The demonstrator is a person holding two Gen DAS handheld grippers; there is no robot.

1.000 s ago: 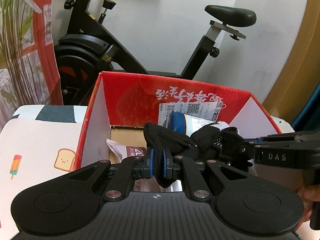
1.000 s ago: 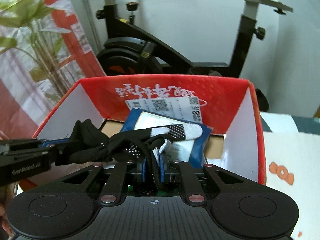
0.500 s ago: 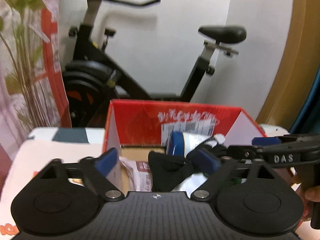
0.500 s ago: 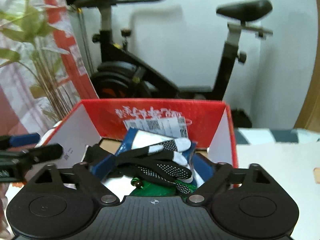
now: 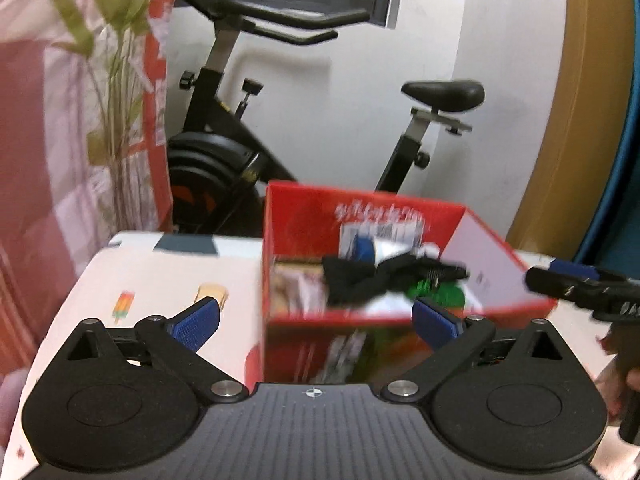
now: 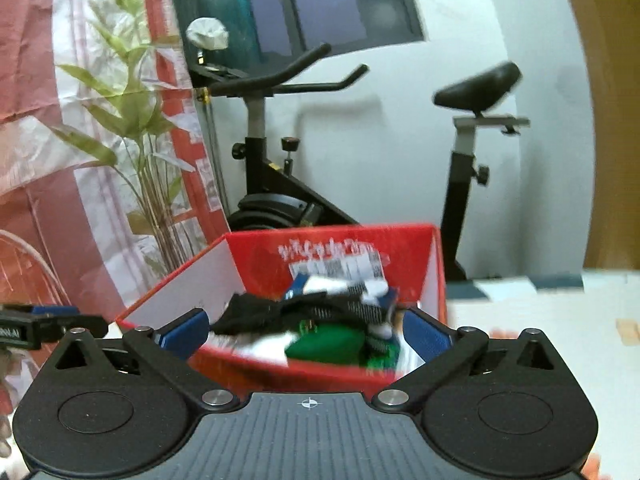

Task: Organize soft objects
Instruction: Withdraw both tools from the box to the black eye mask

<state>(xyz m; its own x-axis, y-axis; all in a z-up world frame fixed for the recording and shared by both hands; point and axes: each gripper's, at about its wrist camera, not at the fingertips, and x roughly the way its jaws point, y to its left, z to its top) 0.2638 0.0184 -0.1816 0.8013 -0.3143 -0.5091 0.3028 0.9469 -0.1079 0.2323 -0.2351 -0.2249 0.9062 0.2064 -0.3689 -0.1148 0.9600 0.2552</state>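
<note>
Gloves (image 6: 304,312) in box (image 6: 332,252) on table (image 5: 160,276)

A red box (image 6: 436,272) with white inner walls holds black gloves (image 6: 256,314) dotted white, a green item (image 6: 332,346) and a blue packet (image 5: 362,249).

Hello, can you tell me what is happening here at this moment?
A person is sorting soft things with a gripper in each hand. The black gloves lie in the red box on top of other items. The left gripper and right gripper are both just outside the box, jaws opening wide, nothing between them.
</note>
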